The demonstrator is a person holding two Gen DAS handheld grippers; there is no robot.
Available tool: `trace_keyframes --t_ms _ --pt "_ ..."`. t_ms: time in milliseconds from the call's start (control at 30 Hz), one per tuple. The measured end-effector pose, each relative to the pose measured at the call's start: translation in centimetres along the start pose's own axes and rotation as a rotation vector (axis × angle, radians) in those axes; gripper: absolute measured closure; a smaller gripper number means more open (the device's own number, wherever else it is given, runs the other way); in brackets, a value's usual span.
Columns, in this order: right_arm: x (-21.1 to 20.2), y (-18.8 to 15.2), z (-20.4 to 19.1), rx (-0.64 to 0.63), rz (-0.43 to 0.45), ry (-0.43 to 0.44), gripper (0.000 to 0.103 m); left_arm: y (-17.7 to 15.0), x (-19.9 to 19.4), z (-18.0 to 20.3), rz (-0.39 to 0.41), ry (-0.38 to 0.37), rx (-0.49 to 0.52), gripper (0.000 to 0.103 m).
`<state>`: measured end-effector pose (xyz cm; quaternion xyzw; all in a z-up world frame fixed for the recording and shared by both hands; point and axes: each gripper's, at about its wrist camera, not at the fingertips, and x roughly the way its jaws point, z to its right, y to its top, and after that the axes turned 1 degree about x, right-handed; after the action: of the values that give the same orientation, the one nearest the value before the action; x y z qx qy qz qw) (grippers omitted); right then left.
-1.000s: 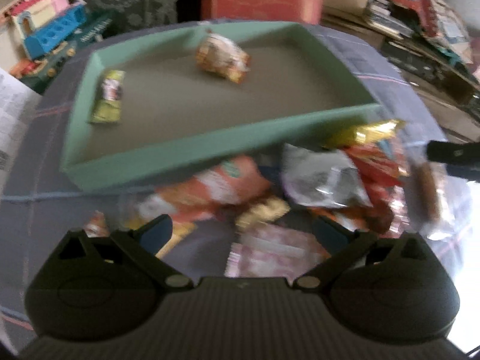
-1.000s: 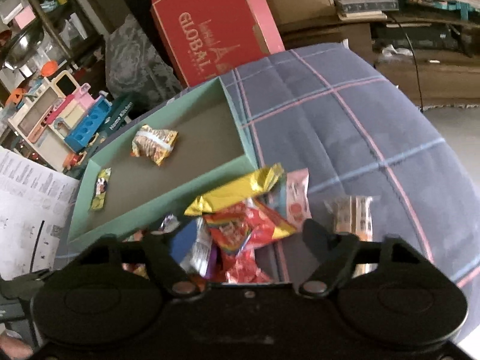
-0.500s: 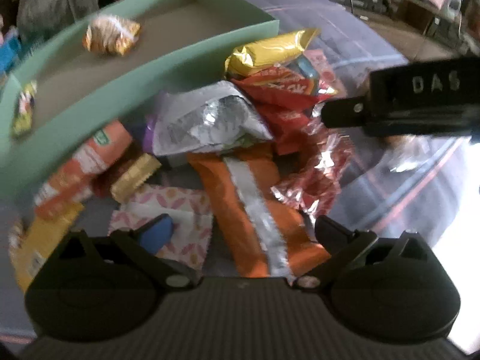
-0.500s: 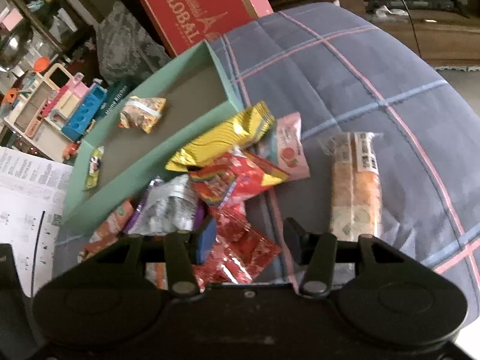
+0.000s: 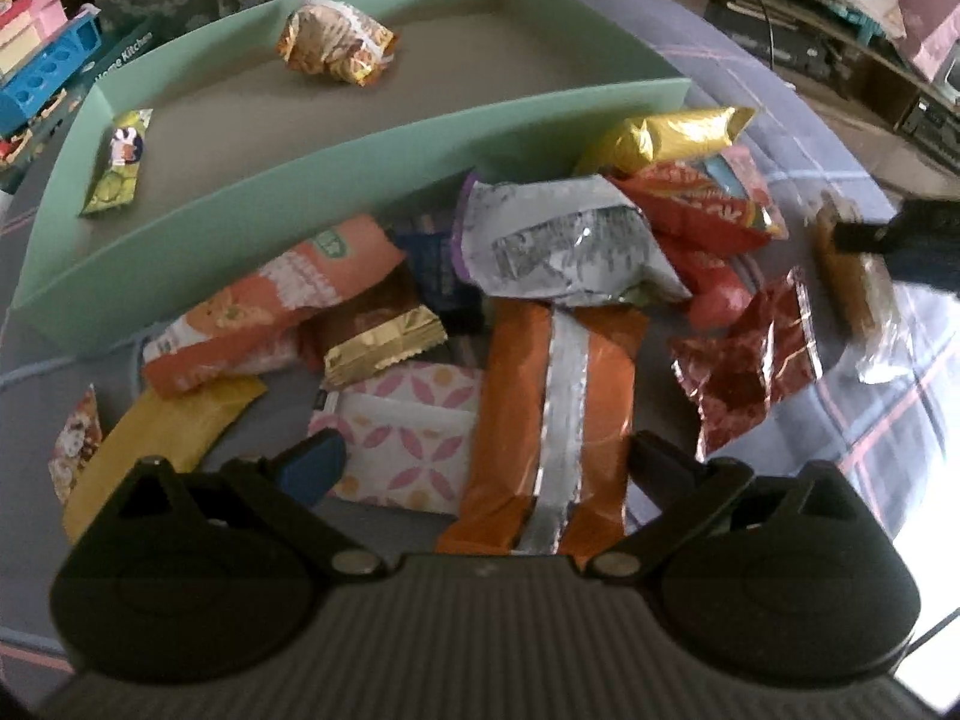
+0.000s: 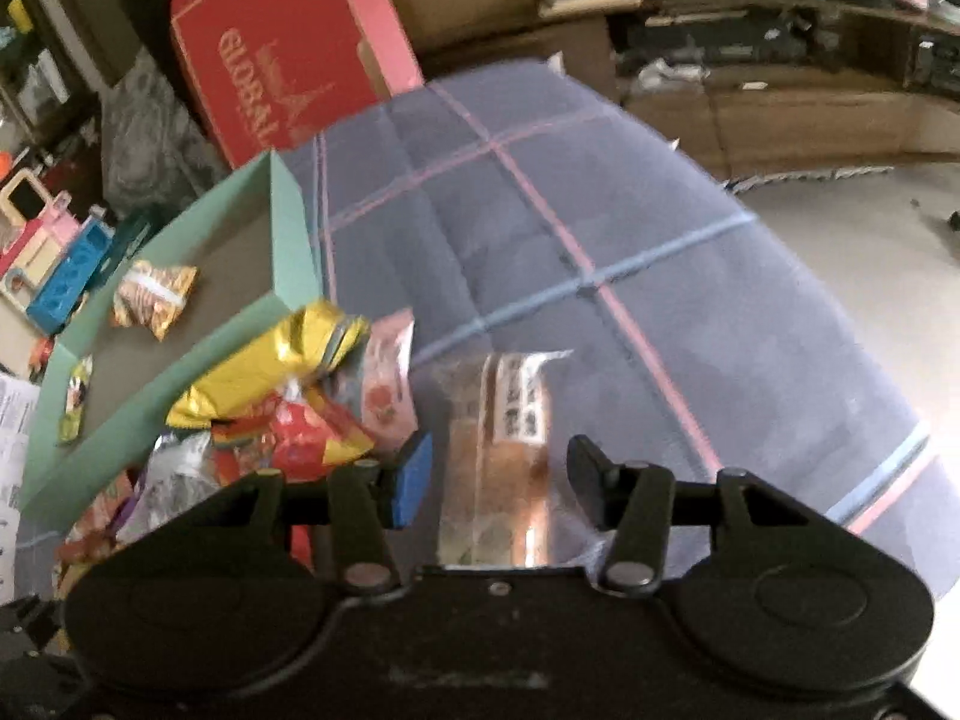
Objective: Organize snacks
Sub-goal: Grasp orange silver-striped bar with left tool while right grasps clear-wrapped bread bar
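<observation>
A pile of snack packets lies on a blue plaid cushion in front of a green tray (image 5: 360,150). My left gripper (image 5: 480,468) is open, its jaws either side of an orange packet with a silver stripe (image 5: 552,414) and a pink patterned sachet (image 5: 408,438). My right gripper (image 6: 498,471) is open, its jaws straddling a clear-wrapped brown bar (image 6: 504,450), which also shows in the left wrist view (image 5: 846,276). The tray (image 6: 288,240) holds a crumpled gold packet (image 5: 336,45) and a small green packet (image 5: 117,162).
A silver bag (image 5: 558,240), gold packet (image 5: 666,138), red packets (image 5: 750,360), and a salmon packet (image 5: 270,306) lie in the pile. A red box (image 6: 288,54) stands behind the cushion. Toys (image 6: 54,252) sit left of the tray. The cushion (image 6: 630,240) slopes off right.
My right gripper has moved right, off the red packets, and now straddles the clear-wrapped bar. My left gripper view has steadied over the orange packet and sachet.
</observation>
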<state>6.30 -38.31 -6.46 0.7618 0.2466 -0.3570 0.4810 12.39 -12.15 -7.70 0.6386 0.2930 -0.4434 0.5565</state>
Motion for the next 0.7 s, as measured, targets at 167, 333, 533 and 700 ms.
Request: trace_keyframes --t_ms 167,333,533,700 --pt "0.9 -1.2 -1.7 -0.088 0.024 -0.043 0.055 0.3 -0.3 0.4 0.042 -0.017 0.009 0.023" --pt "0.3 -2.5 -2.5 -0.100 0.012 -0.016 0.065 0.5 -0.5 1.9 0.060 -0.061 0.067 0.041" --pt "0.0 -3.6 -3.3 -0.141 0.025 -0.027 0.064 -0.2 -0.1 4.6 0.060 -0.030 0.163 0.026" --pt "-0.5 -4.0 -3.8 -0.152 0.022 -0.024 0.066 -0.5 -0.2 5.0 0.048 -0.065 0.178 0.053"
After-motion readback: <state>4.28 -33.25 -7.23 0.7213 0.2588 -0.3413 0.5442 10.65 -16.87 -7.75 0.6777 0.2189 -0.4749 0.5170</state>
